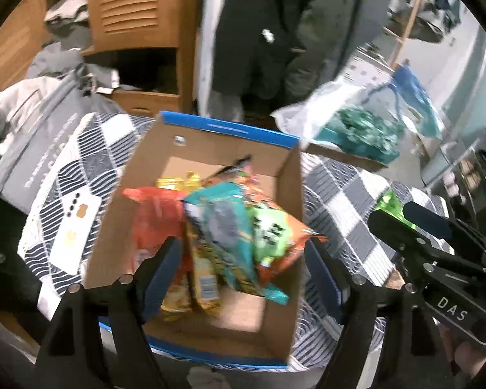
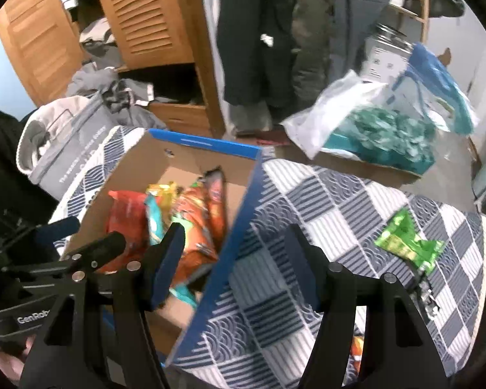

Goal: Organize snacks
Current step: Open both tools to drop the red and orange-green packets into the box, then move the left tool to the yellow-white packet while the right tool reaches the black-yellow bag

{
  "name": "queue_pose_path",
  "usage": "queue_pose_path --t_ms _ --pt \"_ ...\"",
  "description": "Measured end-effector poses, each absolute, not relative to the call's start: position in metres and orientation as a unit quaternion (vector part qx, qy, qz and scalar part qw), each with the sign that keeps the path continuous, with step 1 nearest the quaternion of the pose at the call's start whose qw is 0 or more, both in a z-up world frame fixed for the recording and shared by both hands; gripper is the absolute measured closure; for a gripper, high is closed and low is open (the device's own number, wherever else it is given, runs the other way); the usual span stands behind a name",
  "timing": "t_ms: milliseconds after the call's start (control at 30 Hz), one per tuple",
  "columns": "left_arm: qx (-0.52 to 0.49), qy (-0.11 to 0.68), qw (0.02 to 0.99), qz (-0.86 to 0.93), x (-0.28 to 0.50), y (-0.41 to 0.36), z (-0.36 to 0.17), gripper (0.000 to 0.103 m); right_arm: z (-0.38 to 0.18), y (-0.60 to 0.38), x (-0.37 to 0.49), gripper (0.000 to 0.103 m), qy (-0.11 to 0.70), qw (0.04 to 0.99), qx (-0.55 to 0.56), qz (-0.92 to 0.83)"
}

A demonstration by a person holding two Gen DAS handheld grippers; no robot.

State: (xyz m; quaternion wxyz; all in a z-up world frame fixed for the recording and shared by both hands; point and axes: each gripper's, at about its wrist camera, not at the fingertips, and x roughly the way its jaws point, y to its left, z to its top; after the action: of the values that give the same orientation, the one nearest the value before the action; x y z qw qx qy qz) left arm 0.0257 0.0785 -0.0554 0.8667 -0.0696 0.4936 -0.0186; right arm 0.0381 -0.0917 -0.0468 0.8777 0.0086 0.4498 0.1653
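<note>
A blue-rimmed cardboard box (image 1: 210,129) stands on a checked cloth and holds several snack packets: an orange one (image 1: 155,217), a teal one (image 1: 223,223) and an orange-green one (image 1: 275,227). My left gripper (image 1: 243,256) is open and empty above the box. The box also shows in the right wrist view (image 2: 243,201). My right gripper (image 2: 233,243) is open and empty over the box's right wall. A green snack packet (image 2: 401,236) lies on the cloth to the right, apart from both grippers. The right gripper also shows in the left wrist view (image 1: 414,223).
A clear bag with teal contents (image 2: 382,133) sits on a brown box behind the cloth. A grey-white bag (image 1: 32,136) lies at the left. A wooden louvred wardrobe (image 2: 152,26) and hanging dark clothes (image 2: 259,32) stand behind. An orange packet (image 2: 356,347) peeks out at the cloth's near edge.
</note>
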Motion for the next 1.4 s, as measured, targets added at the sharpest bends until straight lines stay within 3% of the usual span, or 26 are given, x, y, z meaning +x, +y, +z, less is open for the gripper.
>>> queue_pose_path --t_ms 633,967,1400 --pt "-0.008 0.521 0.845 -0.123 0.014 -0.045 -0.067 0.024 -0.067 -0.231 -0.006 0.038 0.474 0.875 0.080 0.058" --pt "0.015 0.557 0.813 -0.167 0.007 -0.107 -0.099 0.024 -0.108 -0.303 -0.029 0.036 0.512 0.847 0.141 0.004" --pt "0.054 0.571 0.800 -0.176 0.012 -0.152 -0.132 0.024 -0.163 -0.329 -0.036 0.036 0.565 0.810 0.157 -0.015"
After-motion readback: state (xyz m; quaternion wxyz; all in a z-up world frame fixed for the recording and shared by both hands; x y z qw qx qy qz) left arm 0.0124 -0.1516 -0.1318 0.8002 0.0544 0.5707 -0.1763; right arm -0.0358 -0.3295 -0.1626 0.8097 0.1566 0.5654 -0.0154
